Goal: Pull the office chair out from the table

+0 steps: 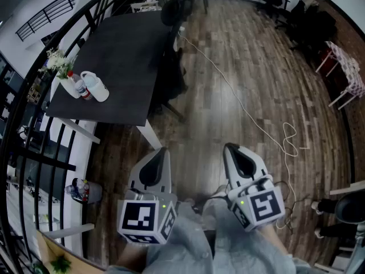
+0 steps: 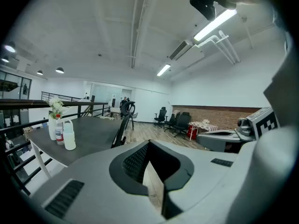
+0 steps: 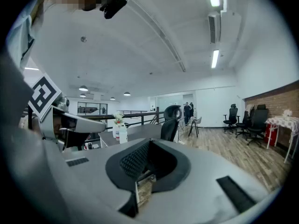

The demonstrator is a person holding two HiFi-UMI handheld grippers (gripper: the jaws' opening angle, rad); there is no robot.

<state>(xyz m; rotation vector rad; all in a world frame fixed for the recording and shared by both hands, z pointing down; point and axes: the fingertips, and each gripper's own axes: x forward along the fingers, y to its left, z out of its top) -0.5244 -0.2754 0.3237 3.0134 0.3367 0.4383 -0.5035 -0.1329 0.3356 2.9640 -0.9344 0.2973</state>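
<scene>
The office chair [image 1: 170, 76] stands at the right long edge of the dark surface [image 1: 122, 50], about halfway along it in the head view. It is upright: its long axis runs from the wheeled base up through the backrest to a headrest, which the right gripper view shows clearly. The seat is pushed in toward the surface, so the chair faces left in the head view, with its back turned to the open floor [image 1: 245, 67]. The left gripper view catches it nearly edge-on, as a thin dark profile beside the surface. Its base legs reach out over the floor near the surface's near right corner.

A second dark chair [image 1: 178, 4] stands at the far end of the surface. On the near left corner sit a white bottle [image 1: 96, 87], a smaller bottle with a red label [image 1: 81, 90] touching it, and a vase of flowers [image 1: 59, 61] just behind. A black railing [image 1: 14, 113] runs along the left. A white cord [image 1: 259, 124] trails across the wooden floor to the right of the chair.

The 2 tools sit low in the head view, side by side, well apart from the chair. The left tool [image 1: 153, 170] has its jaws closed together on nothing. The right tool [image 1: 242, 158] is likewise closed and empty.
</scene>
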